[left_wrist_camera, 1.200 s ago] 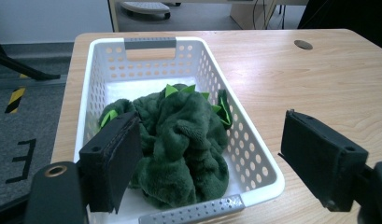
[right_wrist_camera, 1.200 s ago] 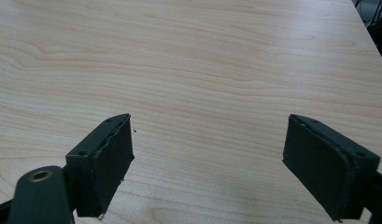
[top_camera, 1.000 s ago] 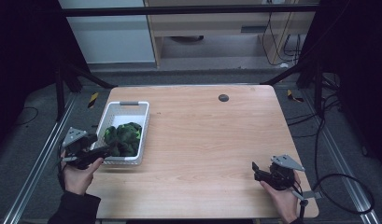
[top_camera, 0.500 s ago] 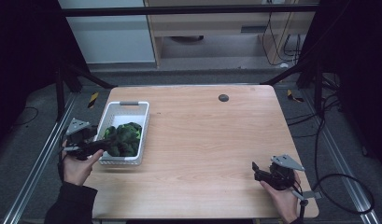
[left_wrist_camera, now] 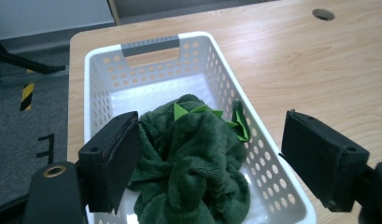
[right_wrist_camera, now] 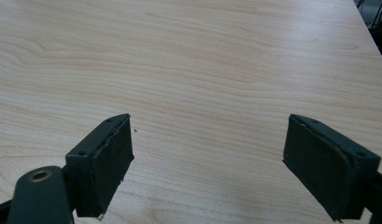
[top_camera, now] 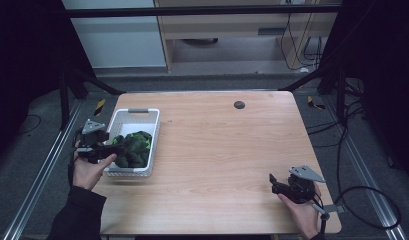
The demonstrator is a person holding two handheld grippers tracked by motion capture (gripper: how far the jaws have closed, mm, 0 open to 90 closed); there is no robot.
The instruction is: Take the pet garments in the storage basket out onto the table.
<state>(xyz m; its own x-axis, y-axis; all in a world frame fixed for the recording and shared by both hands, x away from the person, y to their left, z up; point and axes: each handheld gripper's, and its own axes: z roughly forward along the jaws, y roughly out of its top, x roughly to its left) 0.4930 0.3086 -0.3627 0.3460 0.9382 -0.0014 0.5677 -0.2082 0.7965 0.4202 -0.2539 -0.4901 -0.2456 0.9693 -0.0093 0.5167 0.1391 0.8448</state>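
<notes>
**Green cloth in white basket, left tool over it**

Green terry cloth (left_wrist_camera: 188, 163) is lying bunched in the near half of the white perforated basket (left_wrist_camera: 146, 56), with a lighter green edge poking up from its top folds. The far half of the basket floor is showing bare, below the grey handle (left_wrist_camera: 150, 45) on the end wall.

Left tool (top_camera: 111, 146) is hovering at the basket's near left corner, jaws spread wide and gripping nothing. In the left gripper view, one pad is sitting inside the basket beside the cloth's left edge; whether it is touching the cloth cannot be told. The other pad is hanging outside the basket's right wall, above the tabletop (left_wrist_camera: 319, 70).

Right tool (top_camera: 276, 182) is sitting low at the near right part of the tabletop, well apart from the basket, jaws released and wide. The right gripper view is showing bare wood grain between its pads.

Basket is standing at the left side of the tabletop, long axis running away from the person. A dark round hole (top_camera: 239, 104) is showing near the tabletop's far edge.
</notes>
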